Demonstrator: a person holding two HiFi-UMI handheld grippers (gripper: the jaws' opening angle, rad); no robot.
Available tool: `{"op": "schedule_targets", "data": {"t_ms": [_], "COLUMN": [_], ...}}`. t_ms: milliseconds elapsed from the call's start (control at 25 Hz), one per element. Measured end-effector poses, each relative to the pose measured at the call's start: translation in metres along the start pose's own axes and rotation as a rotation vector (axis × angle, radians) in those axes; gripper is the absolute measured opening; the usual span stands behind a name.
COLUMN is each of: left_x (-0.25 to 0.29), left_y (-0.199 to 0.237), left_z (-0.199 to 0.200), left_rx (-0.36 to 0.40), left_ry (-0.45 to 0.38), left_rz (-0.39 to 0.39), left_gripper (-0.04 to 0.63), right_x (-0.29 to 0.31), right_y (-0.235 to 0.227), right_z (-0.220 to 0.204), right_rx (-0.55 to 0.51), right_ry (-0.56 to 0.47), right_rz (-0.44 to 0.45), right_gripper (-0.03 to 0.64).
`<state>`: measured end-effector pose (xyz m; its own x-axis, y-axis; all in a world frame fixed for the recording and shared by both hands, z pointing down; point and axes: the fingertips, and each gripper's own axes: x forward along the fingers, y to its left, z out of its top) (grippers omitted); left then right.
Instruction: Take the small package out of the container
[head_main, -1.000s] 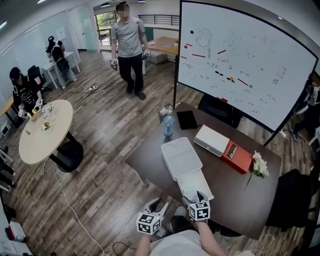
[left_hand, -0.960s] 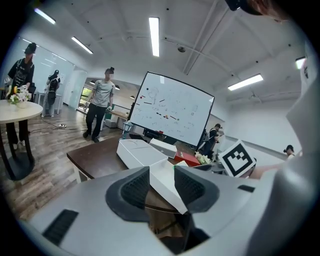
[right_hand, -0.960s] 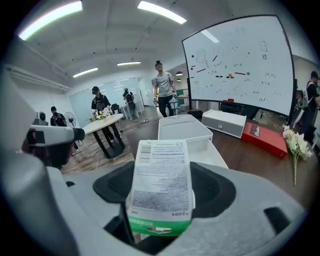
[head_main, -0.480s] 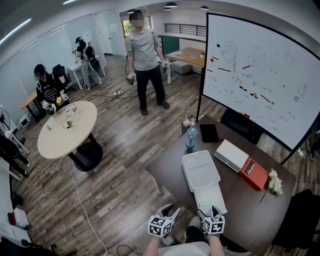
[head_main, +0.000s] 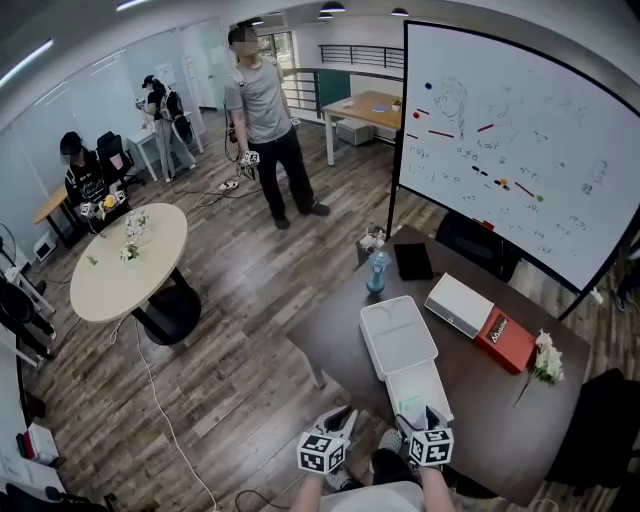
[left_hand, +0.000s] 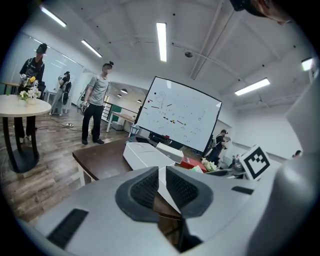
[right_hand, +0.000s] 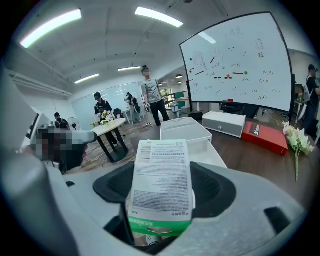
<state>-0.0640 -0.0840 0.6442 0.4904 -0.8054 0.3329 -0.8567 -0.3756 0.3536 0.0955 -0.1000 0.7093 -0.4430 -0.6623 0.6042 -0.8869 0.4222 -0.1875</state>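
At table (head_main: 480, 400) edge, right gripper (head_main: 419, 413) pinches small package (right_hand: 162, 185); left gripper's (left_hand: 162, 176) empty jaws have just been closing.

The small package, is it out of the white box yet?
Done: the white container lies open, and the right gripper is shut on the small package. In hand: it holds it up at the container's near end. Left: carry it clear, probably onto the table.

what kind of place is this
Probably an open-plan office or lab workspace: it has a large whiteboard covered in sketches, a dark desk and a round table with flowers on it.
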Motion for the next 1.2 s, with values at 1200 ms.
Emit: {"op": "schedule_targets", "data": {"t_ms": [1200], "left_x": [0.030], "left_y": [-0.014], "left_z": [-0.012], "left_rx": [0.014], "left_ry": [0.126], "left_rz": [-0.098], "left_gripper": [0.008], "right_x": [0.005], "right_y": [-0.018], "right_z": [0.019], "right_rx": [0.064], "right_ry": [-0.029], "right_rz": [0.021], "right_gripper": [0.350]}}
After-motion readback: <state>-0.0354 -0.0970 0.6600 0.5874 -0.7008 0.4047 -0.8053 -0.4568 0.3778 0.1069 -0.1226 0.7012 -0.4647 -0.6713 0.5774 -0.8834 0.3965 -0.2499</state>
